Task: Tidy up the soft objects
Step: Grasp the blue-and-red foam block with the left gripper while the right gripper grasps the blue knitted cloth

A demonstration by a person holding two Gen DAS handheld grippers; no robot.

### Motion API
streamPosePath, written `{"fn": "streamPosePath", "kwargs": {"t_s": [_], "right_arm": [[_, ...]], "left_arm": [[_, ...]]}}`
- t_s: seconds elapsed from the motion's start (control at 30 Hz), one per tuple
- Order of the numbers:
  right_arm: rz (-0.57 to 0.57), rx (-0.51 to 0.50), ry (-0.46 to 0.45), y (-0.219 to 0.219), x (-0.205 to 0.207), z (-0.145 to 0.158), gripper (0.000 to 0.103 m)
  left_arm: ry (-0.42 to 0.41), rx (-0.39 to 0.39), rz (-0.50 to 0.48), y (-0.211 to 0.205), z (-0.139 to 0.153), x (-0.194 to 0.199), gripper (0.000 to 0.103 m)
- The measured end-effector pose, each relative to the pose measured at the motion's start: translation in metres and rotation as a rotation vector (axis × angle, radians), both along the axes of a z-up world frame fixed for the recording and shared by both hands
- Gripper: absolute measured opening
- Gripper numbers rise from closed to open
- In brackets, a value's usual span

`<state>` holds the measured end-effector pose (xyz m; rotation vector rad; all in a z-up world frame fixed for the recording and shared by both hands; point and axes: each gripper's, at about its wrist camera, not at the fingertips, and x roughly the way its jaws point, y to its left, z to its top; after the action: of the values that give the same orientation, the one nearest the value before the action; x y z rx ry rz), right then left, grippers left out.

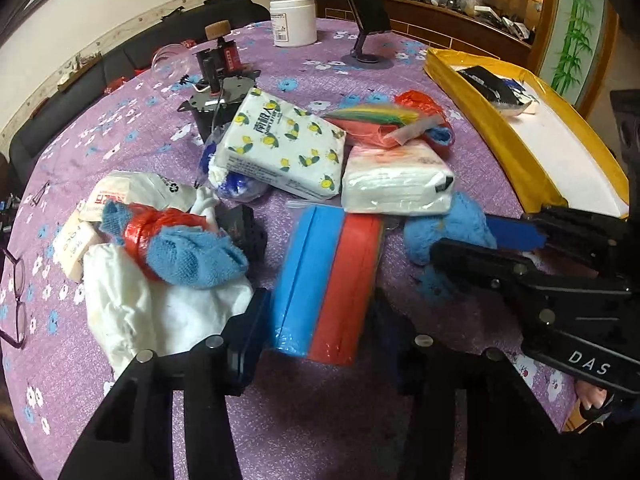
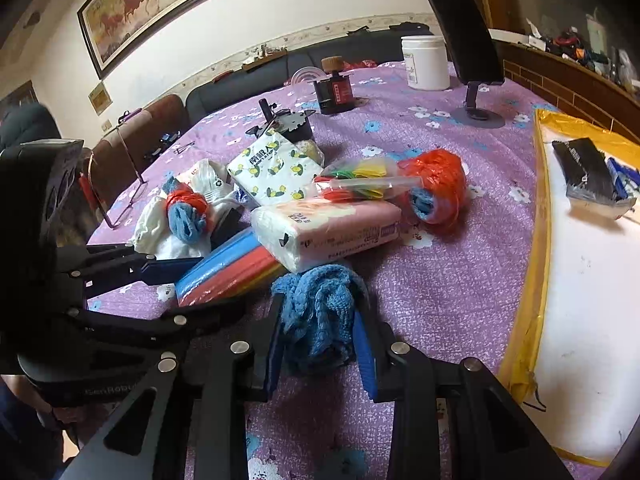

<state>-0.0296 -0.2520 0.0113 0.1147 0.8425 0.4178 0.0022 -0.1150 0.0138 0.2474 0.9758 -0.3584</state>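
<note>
Blue knitted cloth bunched upright | pinched by right gripper | left gripper spread around foam pack

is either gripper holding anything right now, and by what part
The right gripper grips the loose blue knitted cloth, its pads pressing the bunched near end. The left gripper straddles the blue and red foam pack, not clearly gripping.

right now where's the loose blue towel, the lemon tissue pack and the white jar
loose blue towel (image 2: 318, 312): right wrist view, middle of the bunched cloth between the jaws
lemon tissue pack (image 1: 280, 146): left wrist view, centre of its printed top face
white jar (image 1: 293, 20): left wrist view, front of its side wall
</note>
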Motion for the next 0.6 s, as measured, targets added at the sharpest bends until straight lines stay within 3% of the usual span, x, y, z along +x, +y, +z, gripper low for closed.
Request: {"fn": "streamPosePath", "kwargs": {"t_s": [0.6], "right_arm": [[0.027,-0.128,0.02,0.017,0.003,-0.001,0.041]], "left_arm": [[-0.041,-0.043,0.037,0.004,-0.004,-0.001,0.049]]}}
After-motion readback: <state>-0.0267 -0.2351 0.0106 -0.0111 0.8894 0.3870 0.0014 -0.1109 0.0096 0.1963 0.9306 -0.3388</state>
